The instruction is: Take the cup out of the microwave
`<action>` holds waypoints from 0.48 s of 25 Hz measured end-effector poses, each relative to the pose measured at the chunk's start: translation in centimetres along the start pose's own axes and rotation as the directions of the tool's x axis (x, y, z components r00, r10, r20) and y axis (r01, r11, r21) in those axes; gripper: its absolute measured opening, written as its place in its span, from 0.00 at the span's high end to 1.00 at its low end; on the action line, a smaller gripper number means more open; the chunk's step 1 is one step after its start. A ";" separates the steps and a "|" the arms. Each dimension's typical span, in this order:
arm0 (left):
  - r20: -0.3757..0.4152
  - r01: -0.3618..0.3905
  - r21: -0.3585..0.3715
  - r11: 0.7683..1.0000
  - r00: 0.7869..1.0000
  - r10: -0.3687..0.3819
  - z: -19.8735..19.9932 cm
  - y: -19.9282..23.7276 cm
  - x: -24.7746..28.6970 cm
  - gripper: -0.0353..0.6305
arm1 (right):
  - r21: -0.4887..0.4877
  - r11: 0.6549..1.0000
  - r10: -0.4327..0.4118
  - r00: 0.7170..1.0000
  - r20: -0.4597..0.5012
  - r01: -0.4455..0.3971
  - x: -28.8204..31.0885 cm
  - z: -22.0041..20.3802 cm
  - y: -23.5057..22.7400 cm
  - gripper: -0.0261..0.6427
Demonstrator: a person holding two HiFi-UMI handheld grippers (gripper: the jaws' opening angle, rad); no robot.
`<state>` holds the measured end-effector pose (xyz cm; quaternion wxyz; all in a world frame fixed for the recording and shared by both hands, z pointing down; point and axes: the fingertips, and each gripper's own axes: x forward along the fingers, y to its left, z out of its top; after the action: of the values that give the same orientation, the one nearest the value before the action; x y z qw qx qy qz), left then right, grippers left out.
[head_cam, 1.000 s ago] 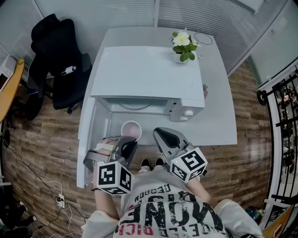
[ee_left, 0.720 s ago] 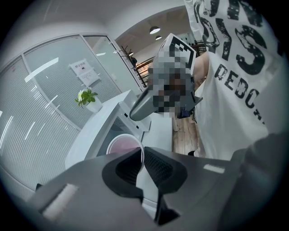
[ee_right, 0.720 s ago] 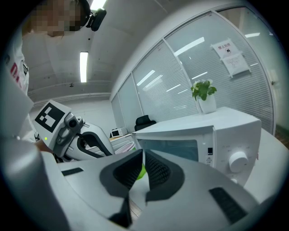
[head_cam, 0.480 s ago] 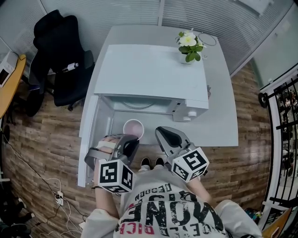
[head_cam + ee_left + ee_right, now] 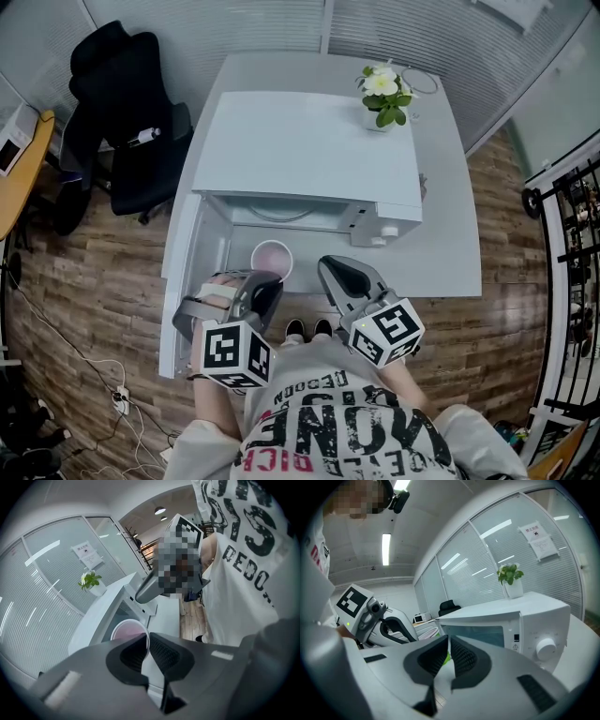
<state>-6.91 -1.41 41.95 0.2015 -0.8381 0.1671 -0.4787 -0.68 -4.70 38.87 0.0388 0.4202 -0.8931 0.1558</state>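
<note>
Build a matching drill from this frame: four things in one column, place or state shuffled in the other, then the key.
Things:
1. cup
2. microwave door
3. potted plant
4. office chair

Place or state:
A. on top of the microwave
B. swung open
C. on the floor, left of the table
D. rim clamped in the left tongs

Pairs: 1-D, 2-B, 3-A, 4-C
</note>
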 end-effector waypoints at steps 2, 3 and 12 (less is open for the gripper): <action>-0.001 0.001 0.002 1.000 1.000 -0.001 0.0 0.0 0.0 0.90 | -0.002 1.000 0.001 1.000 0.000 -0.001 0.0 0.1 0.0 0.92; -0.001 0.001 0.003 1.000 1.000 -0.001 0.0 0.0 0.0 0.90 | -0.002 1.000 0.001 1.000 0.000 -0.001 0.0 0.0 0.0 0.92; 0.001 0.006 0.007 1.000 1.000 -0.006 0.3 -0.2 0.2 0.90 | 0.001 1.000 -0.002 1.000 0.000 0.002 -0.3 -0.1 -0.2 0.92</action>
<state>-6.50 -1.28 42.03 0.2031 -0.8382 0.1627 -0.4792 -0.31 -4.54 38.95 0.0389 0.4209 -0.8927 0.1561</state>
